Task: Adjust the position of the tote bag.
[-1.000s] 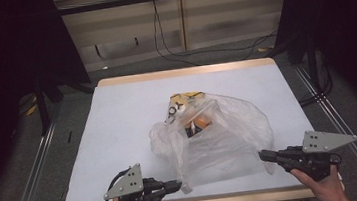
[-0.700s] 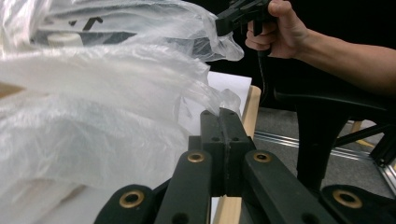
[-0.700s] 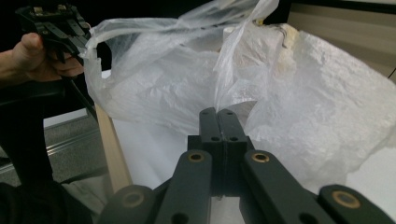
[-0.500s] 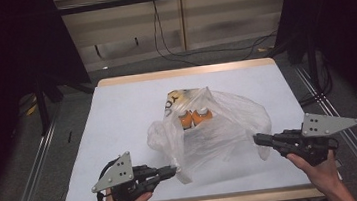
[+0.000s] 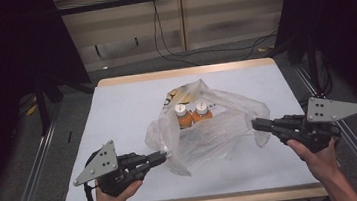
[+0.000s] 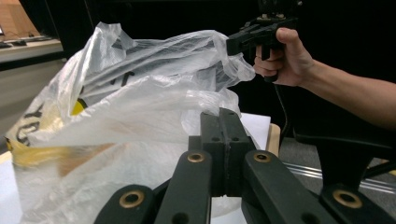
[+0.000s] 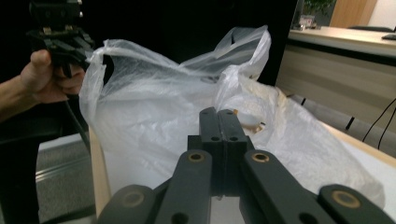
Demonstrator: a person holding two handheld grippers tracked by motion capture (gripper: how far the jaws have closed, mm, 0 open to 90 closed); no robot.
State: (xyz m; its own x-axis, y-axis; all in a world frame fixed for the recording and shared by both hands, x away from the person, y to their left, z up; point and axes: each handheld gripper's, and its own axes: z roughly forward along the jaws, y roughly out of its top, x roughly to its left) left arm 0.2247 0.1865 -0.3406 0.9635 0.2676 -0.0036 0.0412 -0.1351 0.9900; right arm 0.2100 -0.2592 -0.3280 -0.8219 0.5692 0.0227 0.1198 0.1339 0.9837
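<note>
Item: clear plastic bag [image 5: 209, 127] holding two orange bottles [image 5: 191, 115], mid-worktop [image 5: 117, 107], stretched left to right between both tools. Left tool [image 5: 163, 154] — jaws pinched on the bag's near-left edge; right tool [image 5: 255, 123] — jaws pinched on its right edge. The mouth spans the line between them, each hand equally close, bottles upright toward the far side.

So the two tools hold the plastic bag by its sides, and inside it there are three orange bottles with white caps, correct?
Not quite: the high view shows two orange bottles, not three. The rest holds: the left tool and right tool each grip a side of the plastic bag.
</note>
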